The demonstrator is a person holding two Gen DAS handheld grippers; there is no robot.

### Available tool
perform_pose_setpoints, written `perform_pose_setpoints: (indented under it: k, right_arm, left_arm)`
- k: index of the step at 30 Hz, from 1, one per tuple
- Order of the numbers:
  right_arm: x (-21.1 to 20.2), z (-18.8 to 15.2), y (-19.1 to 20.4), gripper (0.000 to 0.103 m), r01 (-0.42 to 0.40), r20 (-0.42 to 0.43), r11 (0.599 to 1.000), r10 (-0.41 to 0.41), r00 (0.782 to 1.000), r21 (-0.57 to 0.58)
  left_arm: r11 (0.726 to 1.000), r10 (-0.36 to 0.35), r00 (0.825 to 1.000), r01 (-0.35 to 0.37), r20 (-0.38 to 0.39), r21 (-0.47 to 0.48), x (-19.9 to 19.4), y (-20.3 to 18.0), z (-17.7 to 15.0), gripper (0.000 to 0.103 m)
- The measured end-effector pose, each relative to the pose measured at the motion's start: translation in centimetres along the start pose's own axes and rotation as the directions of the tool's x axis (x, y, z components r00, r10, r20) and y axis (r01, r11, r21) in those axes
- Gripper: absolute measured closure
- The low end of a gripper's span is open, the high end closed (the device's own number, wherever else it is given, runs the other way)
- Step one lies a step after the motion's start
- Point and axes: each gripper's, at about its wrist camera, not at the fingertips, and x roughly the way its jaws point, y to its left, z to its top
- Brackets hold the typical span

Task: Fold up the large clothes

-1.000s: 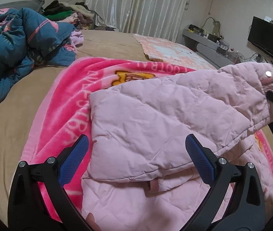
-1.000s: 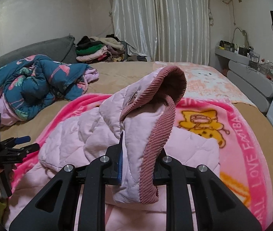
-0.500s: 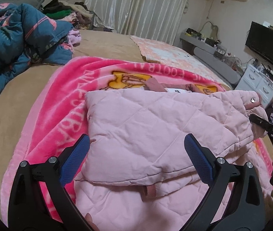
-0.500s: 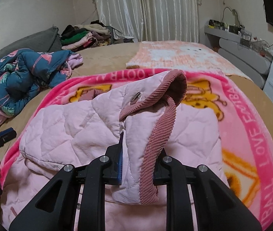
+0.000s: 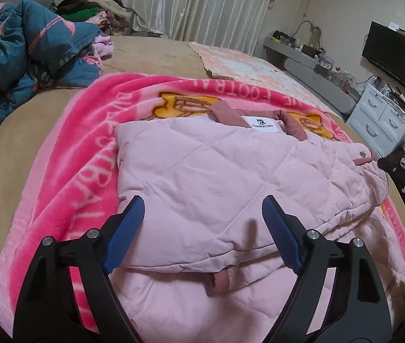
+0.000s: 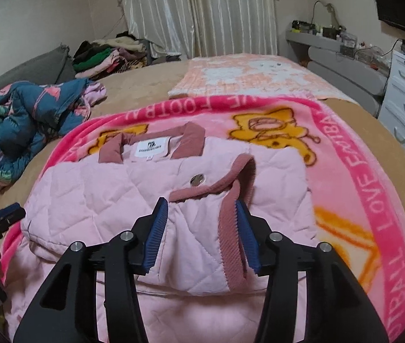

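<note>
A pink quilted jacket is seen lying on a bright pink fleece blanket, which is spread over a tan bed; the jacket's sleeve has been folded across the body, and its ribbed dusty-pink cuff lies between the blue pads of the right gripper; those jaws have just been opening and are parted about halfway, the right pad touching or just beside the cuff, the left pad apart from the cloth, so that nothing is clamped. The left gripper is held wide over the near edge of the folded jacket; its jaws have just been closing a little, yet nothing is pressed between its pads. The collar label is shown at the far end. A crumpled teal quilt lies at the left, well apart from the jacket.
</note>
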Motion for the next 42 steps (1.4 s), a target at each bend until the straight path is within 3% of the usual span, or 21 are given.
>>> perform_pose_setpoints:
  k: [4,9,16,20,22,25,30,42]
  right_arm:
    - [-0.8,0.5,1.3,0.04,-0.04,0.024,0.999,0.04,0.999,-0.02]
    - [-0.8,1.1,4.3,0.036,-0.073,0.02,0.993,0.076,0.997,-0.095]
    - [2.4,1.5,8.4,0.024,-0.129,-0.074,0.976,0.118,0.99,-0.175]
    - [5.9,1.3,9.6,0.024,-0.096,-0.162,0.977,0.065,0.985,-0.19]
    - [8.3,0.8,10.1,0.024,-0.05,-0.23,0.976,0.001,0.973,-0.21]
    - [10.9,-0.6,10.0,0.016,-0.04,-0.289,0.982,-0.015,0.957,-0.184]
    - [12.3,-2.1,9.9,0.014,-0.023,-0.262,0.981,-0.028,0.965,-0.191]
    - [8.5,-2.9,9.3,0.014,-0.006,-0.189,0.99,-0.02,0.982,-0.138]
  left_arm:
    - [1.0,0.013,0.999,-0.012,-0.046,0.005,0.8,0.1,-0.3,0.027]
    - [0.998,0.062,0.989,-0.063,-0.137,-0.007,2.4,0.6,-1.1,0.023]
    - [0.997,0.081,0.985,-0.081,-0.15,0.011,2.7,0.4,-1.8,0.021]
    - [0.997,0.083,0.985,-0.082,-0.152,0.016,2.8,0.4,-1.9,0.021]
    - [0.997,0.079,0.985,-0.078,-0.153,0.013,2.8,0.5,-1.9,0.02]
    - [0.997,0.082,0.985,-0.08,-0.153,0.015,2.9,0.5,-1.9,0.02]
    - [0.996,0.084,0.985,-0.082,-0.152,0.02,2.8,0.4,-1.9,0.02]
    - [0.998,0.062,0.985,-0.062,-0.16,0.008,2.3,0.1,-1.3,0.017]
